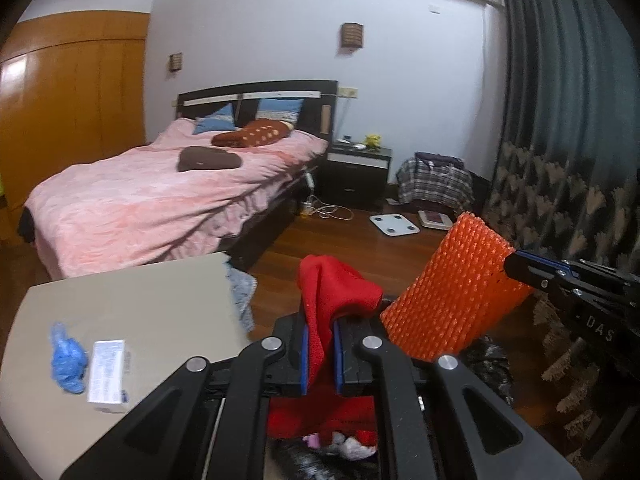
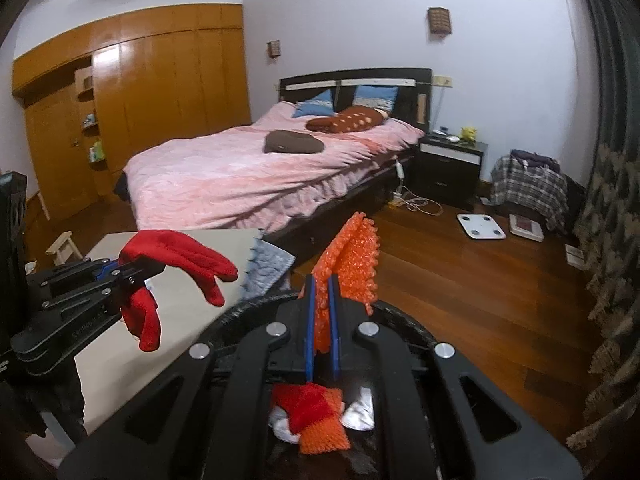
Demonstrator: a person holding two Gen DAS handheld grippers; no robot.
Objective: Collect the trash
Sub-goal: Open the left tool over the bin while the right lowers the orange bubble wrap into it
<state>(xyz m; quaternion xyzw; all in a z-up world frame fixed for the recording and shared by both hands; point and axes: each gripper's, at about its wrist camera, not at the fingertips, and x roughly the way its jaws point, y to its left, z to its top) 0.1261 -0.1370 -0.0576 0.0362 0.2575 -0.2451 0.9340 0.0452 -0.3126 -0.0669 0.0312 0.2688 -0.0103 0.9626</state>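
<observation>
Left wrist view is showing both grippers loaded: the left gripper (image 1: 320, 344) is squeezing its jaws tight on a red fabric glove (image 1: 336, 292), and the right gripper (image 1: 516, 268), coming in from the right, is clamping an orange foam net sleeve (image 1: 452, 292).

Below the fingers, a dark-rimmed trash bin (image 2: 404, 320) is sitting beside the beige table (image 1: 140, 304), and it is already holding pieces: red cloth, an orange foam net and something silvery-white are lying inside, seen best in the right wrist view. So collection is looking well underway, with both held pieces hanging over or just beside the bin, not yet released.

Still waiting on the table: a crumpled blue plastic glove (image 1: 66, 356) and a small white box (image 1: 107, 376), touching each other.
</observation>
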